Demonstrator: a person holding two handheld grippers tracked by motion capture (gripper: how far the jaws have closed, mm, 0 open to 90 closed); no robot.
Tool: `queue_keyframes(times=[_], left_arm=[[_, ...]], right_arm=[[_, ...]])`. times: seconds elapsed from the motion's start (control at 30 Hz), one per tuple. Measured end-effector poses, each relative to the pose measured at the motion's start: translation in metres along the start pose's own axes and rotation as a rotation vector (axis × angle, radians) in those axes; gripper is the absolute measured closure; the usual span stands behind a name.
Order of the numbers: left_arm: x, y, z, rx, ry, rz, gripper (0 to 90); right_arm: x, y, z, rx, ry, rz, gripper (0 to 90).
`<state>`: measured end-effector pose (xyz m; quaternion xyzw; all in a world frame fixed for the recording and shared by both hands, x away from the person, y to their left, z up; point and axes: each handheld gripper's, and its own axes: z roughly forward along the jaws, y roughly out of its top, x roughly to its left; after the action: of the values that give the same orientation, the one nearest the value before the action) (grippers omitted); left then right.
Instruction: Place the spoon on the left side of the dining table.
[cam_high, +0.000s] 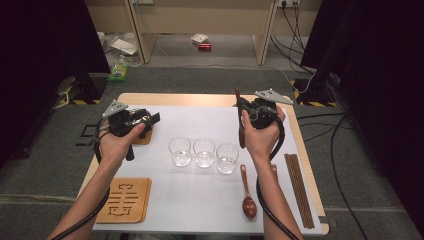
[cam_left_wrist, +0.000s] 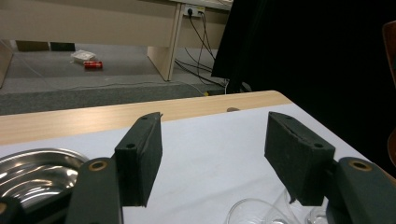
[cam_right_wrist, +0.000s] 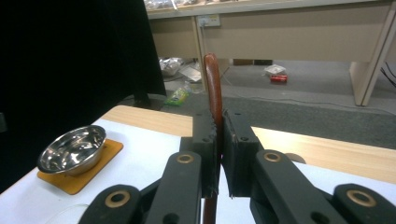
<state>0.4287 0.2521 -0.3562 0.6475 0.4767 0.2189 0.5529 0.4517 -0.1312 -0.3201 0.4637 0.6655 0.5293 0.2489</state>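
My right gripper (cam_high: 240, 109) is shut on a brown wooden spoon (cam_high: 241, 131) and holds it upright above the table's far right. In the right gripper view the spoon's handle (cam_right_wrist: 213, 88) sticks up from between the closed jaws (cam_right_wrist: 219, 128). My left gripper (cam_high: 150, 120) hovers over the far left of the white mat, and its jaws (cam_left_wrist: 215, 128) stand wide apart with nothing between them. Three clear glasses (cam_high: 204, 152) stand in a row mid-table. A steel bowl (cam_right_wrist: 72, 149) rests on an orange coaster (cam_right_wrist: 102, 156).
A second wooden spoon (cam_high: 247, 195) lies near the front, with brown chopsticks (cam_high: 299, 187) at the right edge. A carved wooden coaster (cam_high: 125, 200) sits front left. The white mat (cam_high: 200, 200) covers most of the wooden table (cam_high: 200, 99).
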Motion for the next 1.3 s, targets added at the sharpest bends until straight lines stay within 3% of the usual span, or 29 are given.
queue_keyframes(times=[0.67,1.0,1.3], left_arm=[[-0.023,0.020,0.026,0.000,-0.053,0.021,36.6],[-0.029,0.024,0.038,0.001,-0.064,0.017,36.4],[-0.038,0.031,0.043,-0.005,-0.083,0.029,37.7]], right_arm=[[0.029,-0.001,0.016,0.006,0.057,-0.014,84.6],[0.044,-0.002,0.023,0.013,0.083,-0.029,84.6],[0.051,-0.007,0.029,0.021,0.097,-0.030,84.6]])
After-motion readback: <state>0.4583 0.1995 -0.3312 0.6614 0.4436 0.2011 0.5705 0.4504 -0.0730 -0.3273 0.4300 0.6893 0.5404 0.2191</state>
